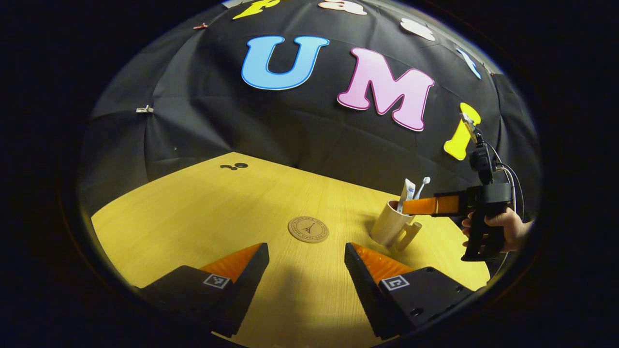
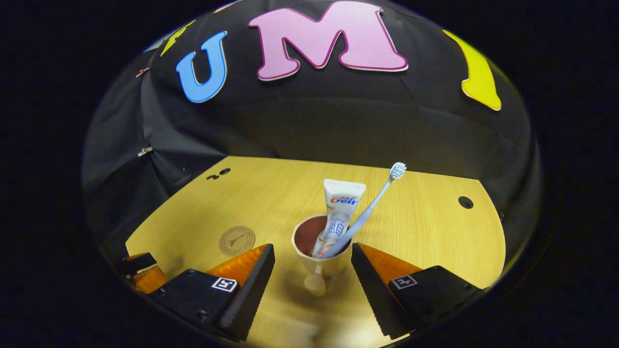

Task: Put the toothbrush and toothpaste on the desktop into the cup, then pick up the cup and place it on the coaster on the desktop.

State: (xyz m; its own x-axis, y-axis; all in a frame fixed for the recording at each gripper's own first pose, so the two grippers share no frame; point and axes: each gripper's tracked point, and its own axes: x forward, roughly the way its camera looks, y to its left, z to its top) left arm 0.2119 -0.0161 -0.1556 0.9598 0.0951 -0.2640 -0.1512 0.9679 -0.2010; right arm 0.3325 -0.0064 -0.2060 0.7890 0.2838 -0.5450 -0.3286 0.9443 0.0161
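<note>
The cup (image 2: 321, 255), beige with a reddish inside, stands upright on the wooden desktop (image 2: 425, 212), handle toward the camera, between the wide-open fingers of the right gripper (image 2: 313, 270), which touch nothing. The toothpaste (image 2: 338, 212) stands nearly upright in it, cap down; the toothbrush (image 2: 370, 205) leans up-right, bristles on top. The left gripper (image 1: 306, 263) hangs open near the coaster (image 1: 308, 229).
</note>
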